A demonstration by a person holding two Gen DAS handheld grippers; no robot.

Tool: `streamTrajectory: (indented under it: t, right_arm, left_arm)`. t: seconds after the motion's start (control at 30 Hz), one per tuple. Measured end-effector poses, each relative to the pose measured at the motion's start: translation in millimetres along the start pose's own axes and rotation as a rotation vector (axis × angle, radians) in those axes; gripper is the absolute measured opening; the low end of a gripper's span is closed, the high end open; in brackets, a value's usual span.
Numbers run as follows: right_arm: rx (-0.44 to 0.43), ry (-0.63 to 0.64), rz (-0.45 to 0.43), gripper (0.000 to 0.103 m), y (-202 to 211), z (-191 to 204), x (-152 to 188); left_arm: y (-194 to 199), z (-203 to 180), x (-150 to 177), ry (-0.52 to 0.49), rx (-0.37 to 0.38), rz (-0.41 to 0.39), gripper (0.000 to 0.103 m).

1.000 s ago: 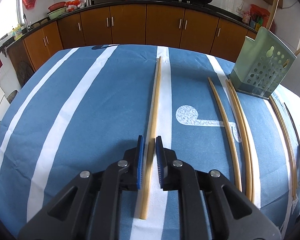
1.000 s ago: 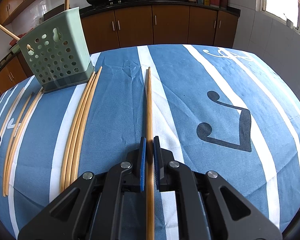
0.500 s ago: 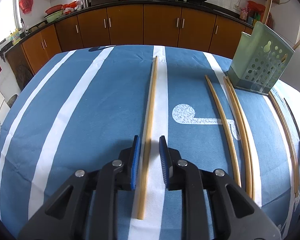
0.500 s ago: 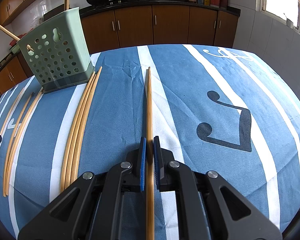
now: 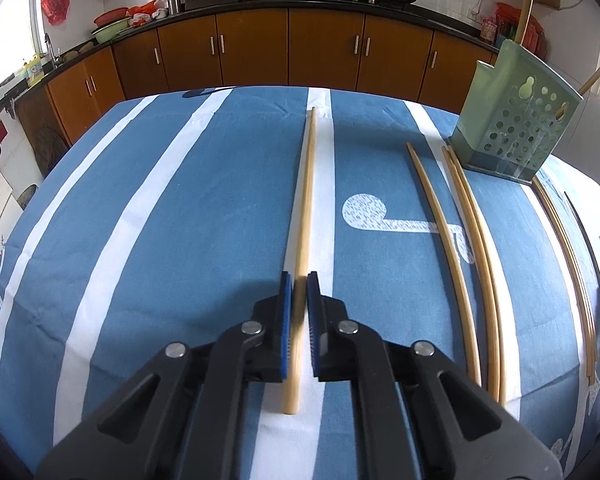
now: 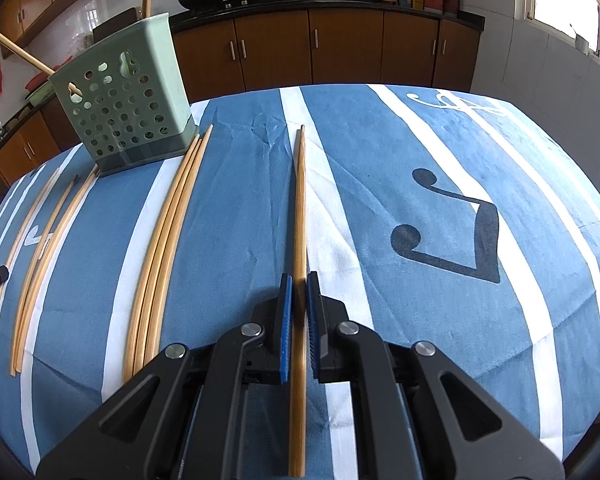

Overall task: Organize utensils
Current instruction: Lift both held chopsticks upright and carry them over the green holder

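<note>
In the left wrist view a long wooden chopstick lies on the blue striped cloth and runs between the blue pads of my left gripper, which is shut on it. In the right wrist view my right gripper is shut on a darker chopstick that points away from me. A green perforated utensil holder stands at the far right; it also shows in the right wrist view at the far left, with chopsticks sticking out of it.
Several loose chopsticks lie in a curve right of my left gripper, and more lie left of my right gripper. Brown kitchen cabinets stand beyond the table's far edge. The cloth drops away at the table's sides.
My left gripper opened a little around its chopstick, then closed on it and lifted slightly. The right gripper has kept its hold and has not moved.
</note>
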State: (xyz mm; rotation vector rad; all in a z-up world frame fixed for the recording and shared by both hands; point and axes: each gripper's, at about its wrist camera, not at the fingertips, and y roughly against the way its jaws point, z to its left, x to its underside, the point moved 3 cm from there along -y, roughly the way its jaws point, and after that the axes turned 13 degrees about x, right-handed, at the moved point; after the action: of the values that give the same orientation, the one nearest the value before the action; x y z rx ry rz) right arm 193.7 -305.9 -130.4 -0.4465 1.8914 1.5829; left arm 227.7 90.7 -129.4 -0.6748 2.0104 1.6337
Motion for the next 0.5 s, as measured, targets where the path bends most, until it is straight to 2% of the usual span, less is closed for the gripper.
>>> streamTrajectory:
  t: [0.1,0.27,0.5]
  right_arm:
    - [-0.021,-0.022,-0.003,0.008,3,-4,2]
    - [-0.037,-0.059,-0.072,0.008,23,-14,-3]
    - [-0.053,-0.106,-0.155,0.008,48,-26,-21]
  left_arm:
    - [3,1,2,-0.007,0.001,0.010,0.008]
    - [15,4,1,0.006,0.020,0.005,0.008]
    - [54,-6,-16,-0.044,0.029,-0.080,0.008]
